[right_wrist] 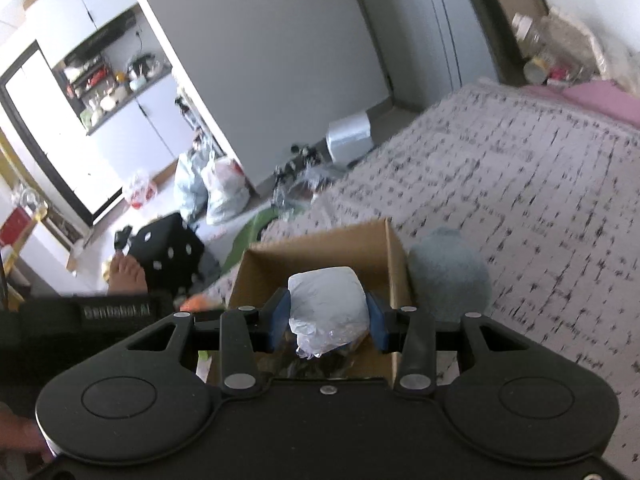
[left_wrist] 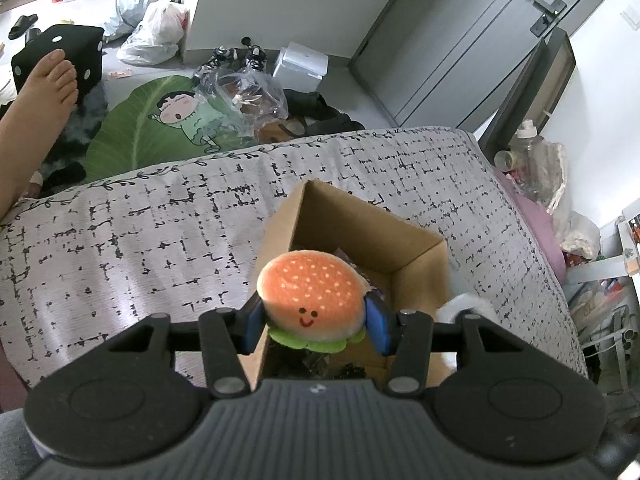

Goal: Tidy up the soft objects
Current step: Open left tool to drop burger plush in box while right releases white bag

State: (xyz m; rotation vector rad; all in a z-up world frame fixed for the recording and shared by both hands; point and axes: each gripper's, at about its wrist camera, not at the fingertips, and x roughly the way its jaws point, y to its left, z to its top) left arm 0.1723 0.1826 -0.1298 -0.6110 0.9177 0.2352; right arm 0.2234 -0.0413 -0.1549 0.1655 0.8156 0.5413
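Your left gripper (left_wrist: 314, 322) clamps a burger plush (left_wrist: 312, 300) above the cardboard box (left_wrist: 420, 276); your right gripper (right_wrist: 328, 318) pinches a white wrapped bundle (right_wrist: 326, 304) over it; lower both inside before letting go.

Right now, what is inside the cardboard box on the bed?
The cardboard box is open, with dark, partly shiny items at its bottom; they are too hidden to identify. The burger plush in the left gripper and the white bundle in the right gripper cover most of it.
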